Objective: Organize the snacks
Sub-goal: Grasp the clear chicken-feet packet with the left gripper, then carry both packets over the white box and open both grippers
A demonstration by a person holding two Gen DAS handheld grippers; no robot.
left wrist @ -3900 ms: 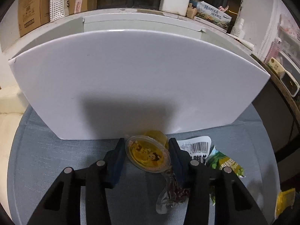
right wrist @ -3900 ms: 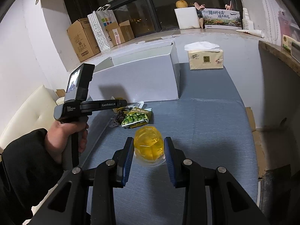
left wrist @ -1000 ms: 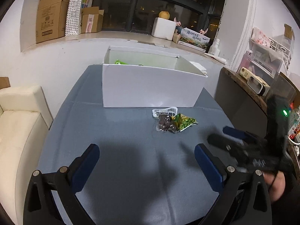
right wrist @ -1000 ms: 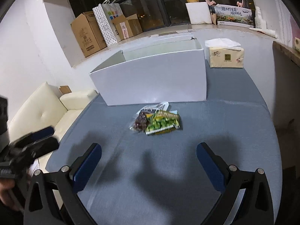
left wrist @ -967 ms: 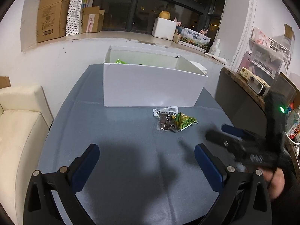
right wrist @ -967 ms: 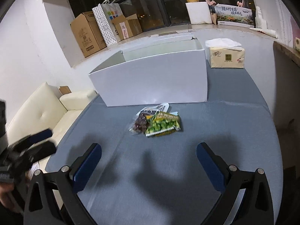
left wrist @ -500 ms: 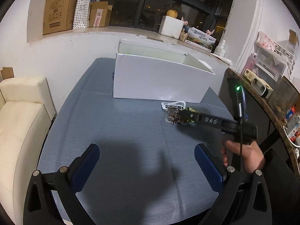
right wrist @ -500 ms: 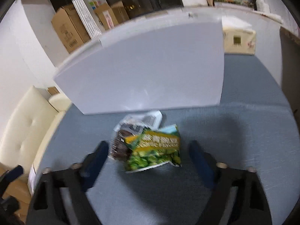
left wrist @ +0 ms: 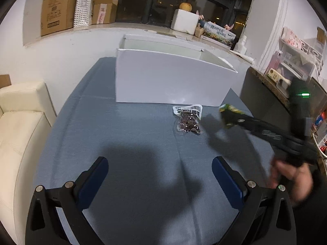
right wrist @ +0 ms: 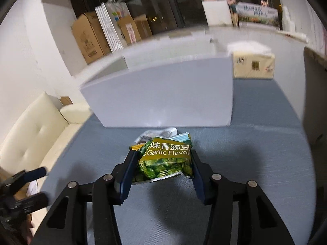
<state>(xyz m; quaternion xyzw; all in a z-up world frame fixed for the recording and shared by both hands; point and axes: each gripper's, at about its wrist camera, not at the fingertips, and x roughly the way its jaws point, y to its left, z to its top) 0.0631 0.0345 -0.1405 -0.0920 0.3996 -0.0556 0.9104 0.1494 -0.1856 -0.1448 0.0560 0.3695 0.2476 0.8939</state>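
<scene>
A green garlic-pea packet sits between the pads of my right gripper, whose jaws are closing and press on both its sides. In the left wrist view that packet hangs just above the table at the tip of the right gripper, with its shadow on the cloth below. A clear packet of dark snack lies flat in front of the white box, partly hidden behind the green packet in the right wrist view. My left gripper stands open and holds nothing.
The white box is open-topped at the back of the blue-grey table. A tissue box stands to its right. A cream sofa borders the left edge, a dark counter the right.
My right gripper has gone forward over the green packet, narrowed onto it and taken it up and rightward off the dark packet. The left gripper has stayed open and sunk slightly.
</scene>
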